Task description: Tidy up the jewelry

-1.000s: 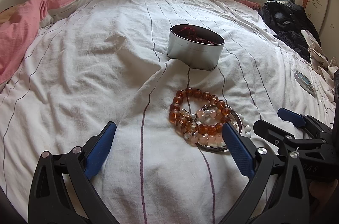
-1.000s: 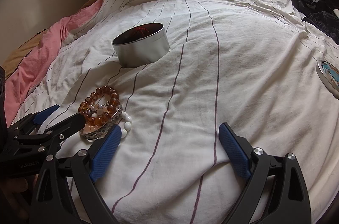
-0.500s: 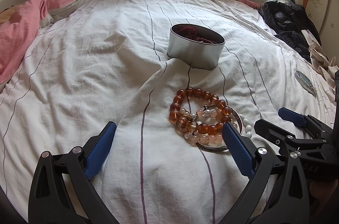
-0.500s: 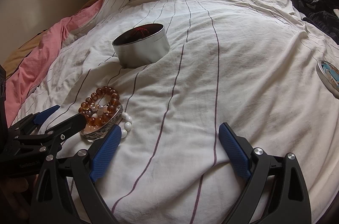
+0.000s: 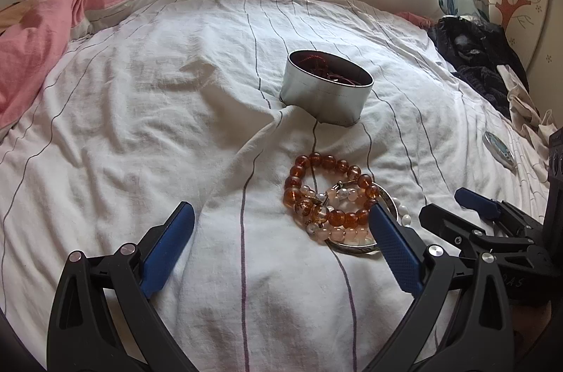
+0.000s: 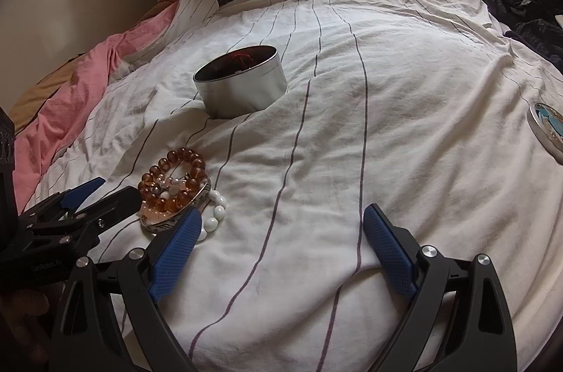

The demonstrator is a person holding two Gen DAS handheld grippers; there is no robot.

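Bed (image 5: 140, 125) fills both frames: white sheet with thin dark stripes, rumpled. Pink blanket (image 5: 31, 30) bunched at upper left of the left wrist view. Dark clothing heap (image 5: 471, 55) at upper right.

Left tool (image 5: 281, 241) at bottom of its own frame, jaws spread wide, nothing between them; its right blue pad (image 5: 394, 248) overlaps the edge of the jewelry pile. Right tool (image 6: 281, 243) likewise wide open and empty, low over bare sheet; its left pad (image 6: 176, 248) sits just beside the white beads.

Round metal tin (image 5: 325, 90), lid off, centre frame, red cord inside. Flat round lid (image 6: 547, 131) at right edge, well apart from the tin.

Amber bead bracelet (image 5: 316, 182) lies below the tin, stacked on a pale pink bead bracelet (image 5: 337, 233) and a silver bangle (image 5: 355, 248). White bead strand (image 6: 214, 213) touches the pile's right side.
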